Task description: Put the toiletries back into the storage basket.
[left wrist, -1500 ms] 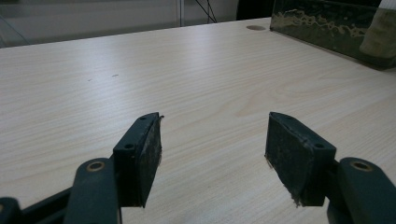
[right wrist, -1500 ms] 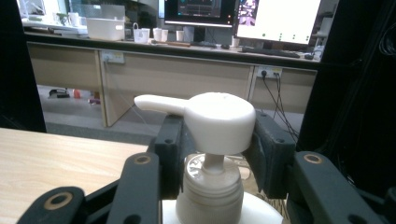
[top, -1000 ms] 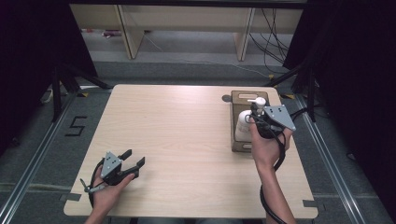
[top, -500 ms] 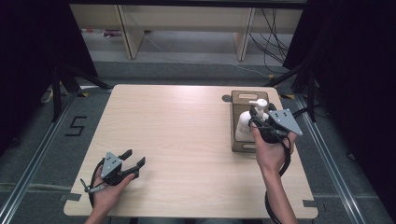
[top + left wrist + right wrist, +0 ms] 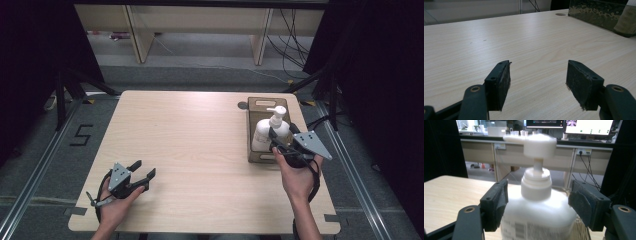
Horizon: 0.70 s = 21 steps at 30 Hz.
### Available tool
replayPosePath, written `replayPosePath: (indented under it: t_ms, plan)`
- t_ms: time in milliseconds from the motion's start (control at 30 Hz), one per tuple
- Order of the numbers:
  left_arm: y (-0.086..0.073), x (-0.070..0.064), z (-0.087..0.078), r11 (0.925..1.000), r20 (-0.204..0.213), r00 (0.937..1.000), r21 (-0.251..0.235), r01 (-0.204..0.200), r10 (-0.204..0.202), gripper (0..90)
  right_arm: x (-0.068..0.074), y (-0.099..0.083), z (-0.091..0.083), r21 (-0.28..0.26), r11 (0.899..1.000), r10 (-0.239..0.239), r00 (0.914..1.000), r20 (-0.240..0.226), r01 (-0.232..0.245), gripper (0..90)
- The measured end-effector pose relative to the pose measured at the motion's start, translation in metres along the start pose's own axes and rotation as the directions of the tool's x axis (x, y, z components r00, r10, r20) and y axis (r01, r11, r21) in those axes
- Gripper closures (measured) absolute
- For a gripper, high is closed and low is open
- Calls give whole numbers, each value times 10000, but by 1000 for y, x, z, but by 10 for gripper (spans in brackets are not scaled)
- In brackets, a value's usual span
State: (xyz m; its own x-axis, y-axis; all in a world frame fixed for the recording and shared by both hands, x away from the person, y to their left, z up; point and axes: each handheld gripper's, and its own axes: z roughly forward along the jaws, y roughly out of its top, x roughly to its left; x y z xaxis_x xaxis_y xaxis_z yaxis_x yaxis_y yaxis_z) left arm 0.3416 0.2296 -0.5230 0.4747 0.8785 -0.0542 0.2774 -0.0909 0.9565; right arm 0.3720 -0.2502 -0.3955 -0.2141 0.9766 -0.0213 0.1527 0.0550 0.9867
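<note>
A white pump bottle stands upright in a brown tray at the table's right side. My right gripper is just on the near side of it. In the right gripper view my right gripper is open, its jaws flanking the bottle's collar with a gap on each side, above the bottle's shoulder. The pump head is blurred. My left gripper rests open near the table's front left corner. Between the left gripper's jaws there is just bare wood.
The light wooden table has a small round hole beside the tray's far left corner. The tray's dark wall is far ahead of the left gripper. Shelving and cables lie on the floor beyond the table.
My right gripper has drawn back toward the near edge and slightly right, uncovering the bottle's pump head. The left gripper has stayed put.
</note>
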Motion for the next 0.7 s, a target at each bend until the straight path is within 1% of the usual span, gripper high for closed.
replayPosePath:
  t_ms: [33, 67, 100, 133, 167, 200, 233, 267, 300, 333, 367, 400, 467, 500, 567, 600, 633, 667, 700]
  plan:
    - [0, 0, 0, 10000, -30, 10000, 30, 5, -5, 353, 0, -3, -2, -39, 10000, 62, 10000, -58, -62, 318]
    - [0, 0, 0, 10000, -10, 10000, 11, -8, 8, 353, -1, -5, -4, 76, 9998, 202, 9998, -62, -202, 318]
    - [0, 0, 0, 10000, -14, 10000, 23, -6, 6, 354, -4, -7, -5, -11, 10000, -26, 9999, -108, 26, 318]
    - [0, 0, 0, 10000, -8, 10000, 17, 0, 0, 353, -5, -10, -7, 65, 10000, -20, 10000, -42, 21, 318]
    - [0, 0, 0, 10000, -13, 10000, 18, 12, -12, 353, -6, -13, -8, 114, 9999, 62, 9999, -88, -61, 320]
    - [0, 0, 0, 10000, -10, 10000, 12, 37, -37, 353, -7, -16, -10, 291, 9995, 156, 9999, -46, -155, 320]
    - [0, 0, 0, 10000, -19, 10000, 19, 36, -36, 353, -11, -21, -9, 247, 9997, 75, 10000, -63, -73, 321]
    - [0, 0, 0, 10000, -27, 10000, 25, 33, -33, 353, -12, -24, -10, 369, 9992, 161, 9998, -91, -158, 320]
    - [0, 0, 0, 10000, -31, 10000, 29, 35, -35, 353, -16, -30, -10, 472, 9988, 90, 10000, 8, -91, 320]
    - [0, 0, 0, 10000, -36, 10000, 30, 31, -31, 353, -17, -33, -11, 699, 9973, 196, 9997, 130, -205, 321]
    - [0, 0, -1, 9999, -109, 9999, 126, 17, -16, 353, -20, -37, -11, 685, 9974, 196, 9997, 136, -205, 321]
    - [0, 0, -1, 9999, -106, 9999, 115, 14, -13, 353, -23, -42, -13, 731, 9971, 214, 9994, 277, -234, 322]
    - [1, -1, 0, 9999, -139, 9999, 134, 42, -40, 353, -27, -49, -15, 910, 9952, 344, 9988, 335, -373, 326]
    - [1, 0, 0, 9999, -143, 9999, 132, 51, -49, 353, -29, -53, -16, 891, 9955, 298, 9986, 427, -335, 329]
    - [0, 0, 0, 9999, -147, 9999, 128, 58, -56, 353, -32, -61, -19, 1143, 9914, 602, 9974, 397, -644, 337]
    - [0, 0, 0, 10000, -111, 9999, 43, 71, -70, 353, -34, -63, -20, 1217, 9908, 547, 9975, 458, -599, 339]
    - [0, 0, 1, 10000, -70, 9999, -13, 81, -81, 353, -36, -69, -21, 1259, 9894, 679, 9970, 371, -721, 340]
    - [0, 0, 1, 10000, -67, 9999, -24, 85, -85, 353, -36, -71, -22, 1307, 9889, 656, 9970, 405, -703, 340]
    - [0, 0, 1, 10000, -78, 9999, 2, 78, -78, 353, -37, -75, -23, 1405, 9865, 766, 9955, 557, -837, 339]
